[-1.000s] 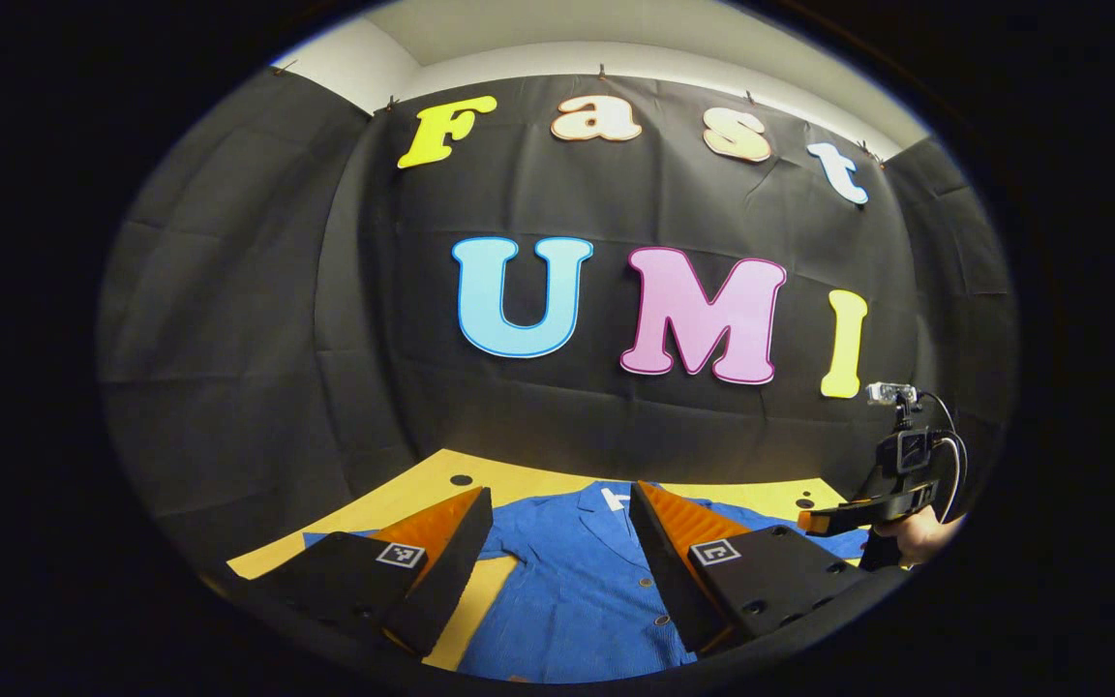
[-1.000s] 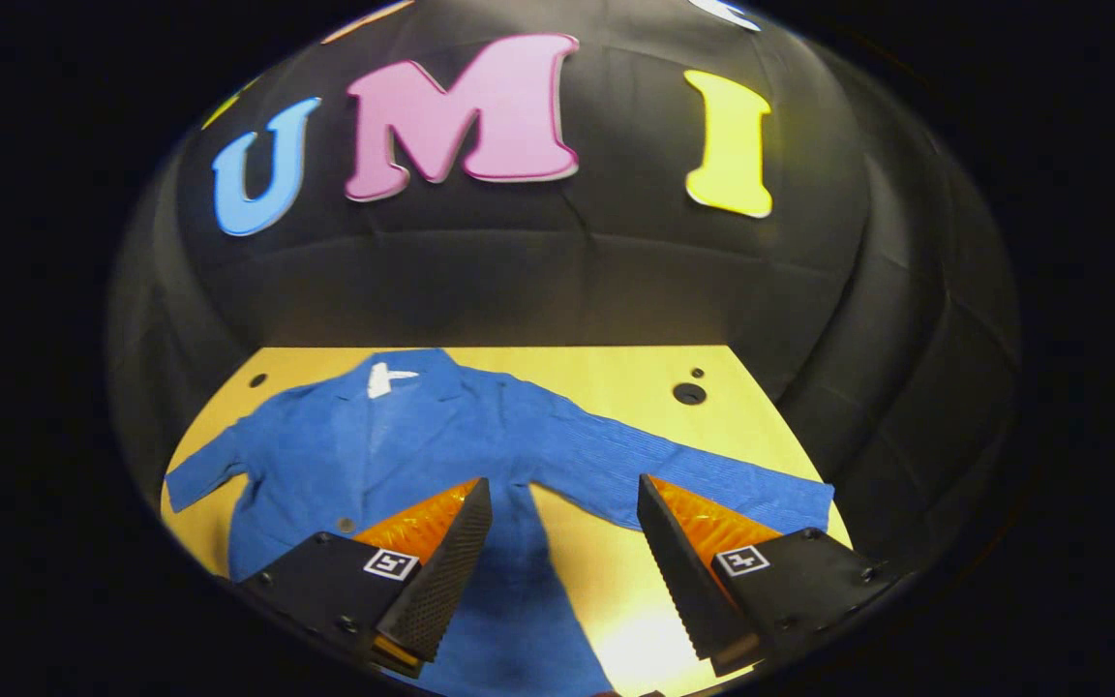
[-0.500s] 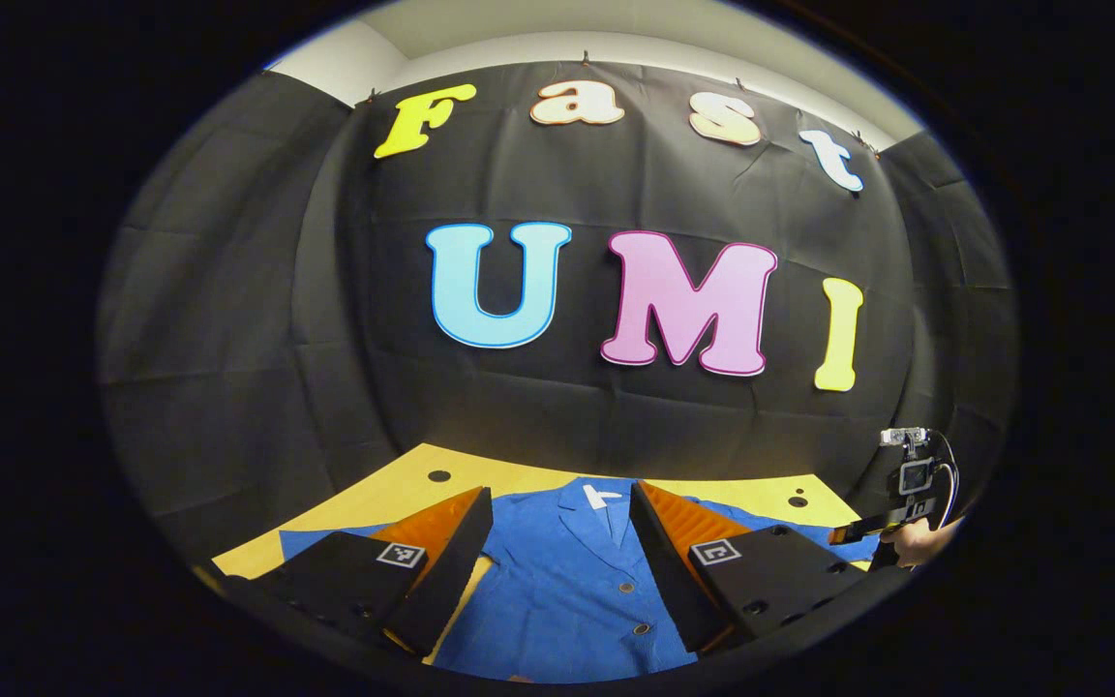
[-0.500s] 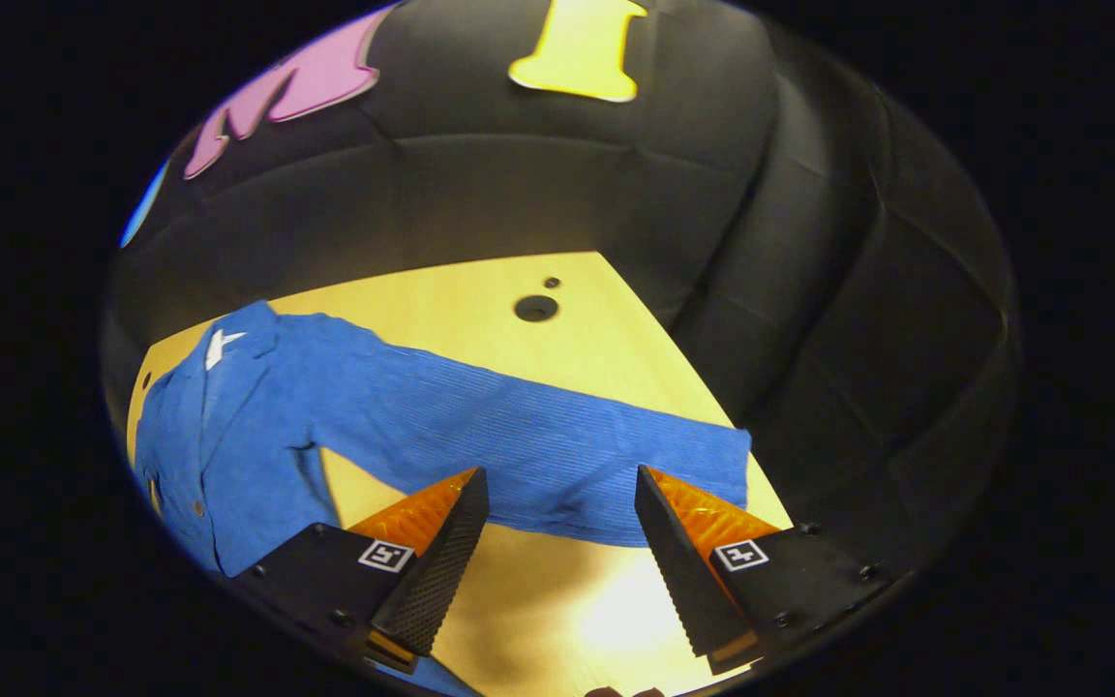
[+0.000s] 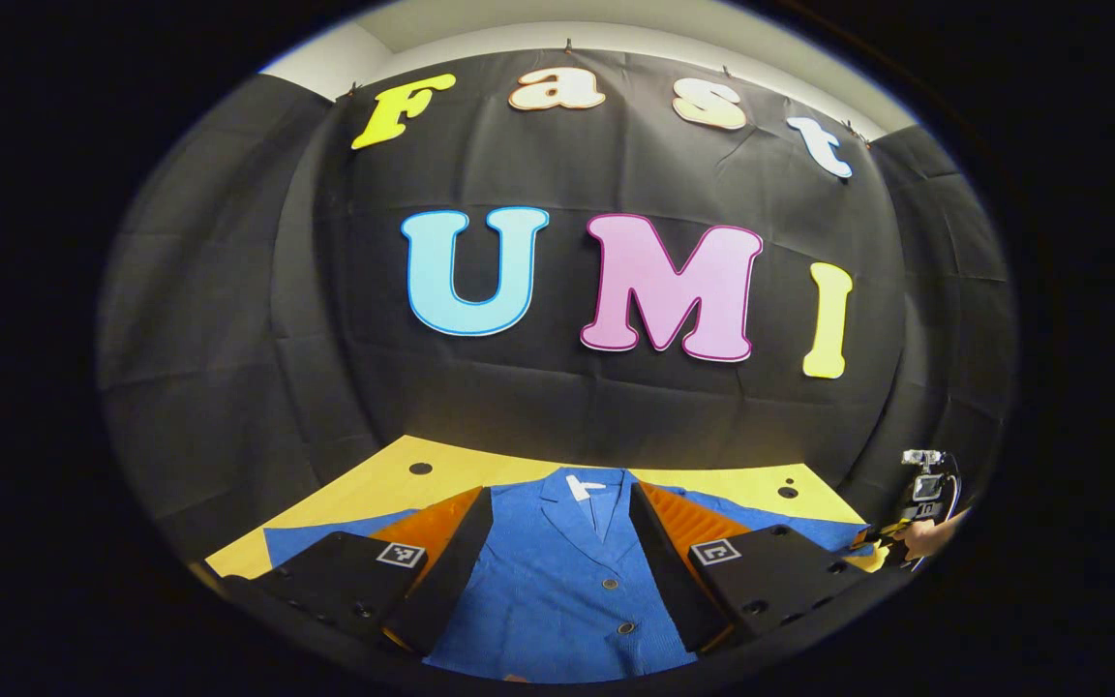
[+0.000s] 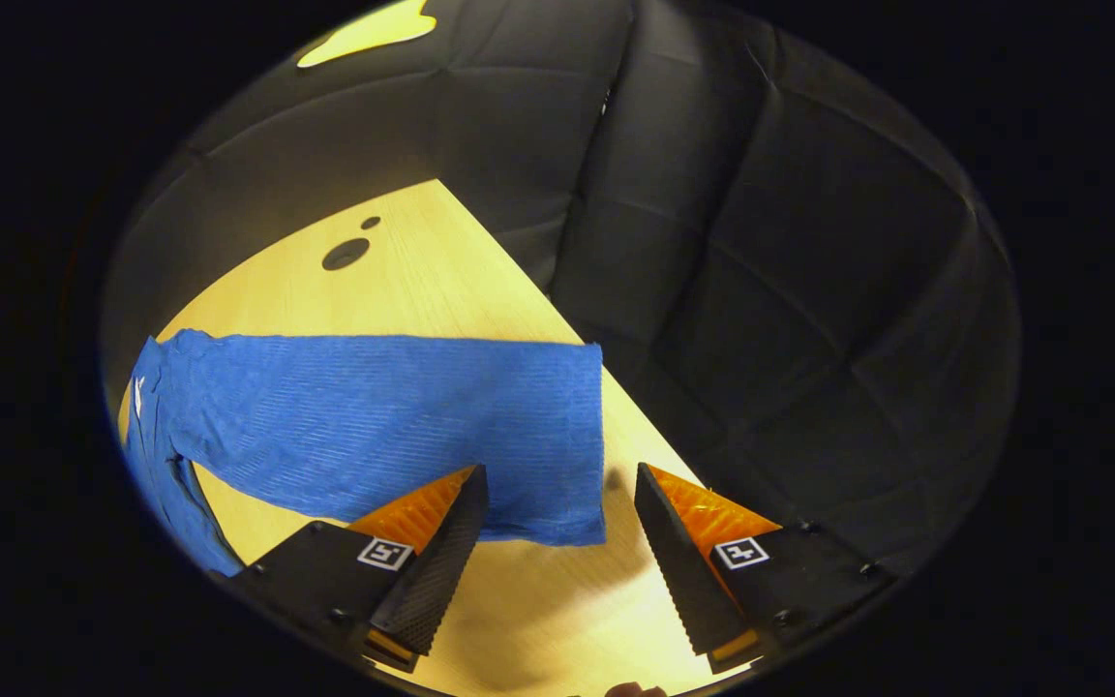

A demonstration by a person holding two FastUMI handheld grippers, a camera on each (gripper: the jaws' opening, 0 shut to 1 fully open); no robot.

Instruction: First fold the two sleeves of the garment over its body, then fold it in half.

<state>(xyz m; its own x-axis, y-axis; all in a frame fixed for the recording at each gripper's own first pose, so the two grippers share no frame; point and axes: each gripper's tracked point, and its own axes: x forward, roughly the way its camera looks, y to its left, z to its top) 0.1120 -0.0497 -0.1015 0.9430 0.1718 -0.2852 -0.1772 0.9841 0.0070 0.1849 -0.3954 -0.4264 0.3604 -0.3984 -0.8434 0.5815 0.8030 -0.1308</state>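
Note:
A blue buttoned jacket (image 5: 567,581) lies flat, front up, on the yellow table (image 5: 364,489), its collar toward the wall. My left gripper (image 5: 560,492) hovers open above the jacket's chest, with nothing between its fingers. In the right gripper view one sleeve (image 6: 374,426) stretches straight out across the table, with its cuff (image 6: 587,445) near the table's edge. My right gripper (image 6: 558,471) stands open just above the cuff's near corner, which lies between the two fingers. In the left gripper view the right gripper (image 5: 920,499) and the hand holding it show at the far right.
The table top has round holes (image 6: 345,254) near its far corner. Its right edge (image 6: 557,300) runs diagonally close past the cuff, with black cloth wall beyond. The other sleeve (image 5: 325,537) lies out to the left of the jacket.
My right gripper has swung right along the sleeve, from the jacket's body to the cuff. My left gripper has shifted slightly left, centring on the jacket's front. Both stay open.

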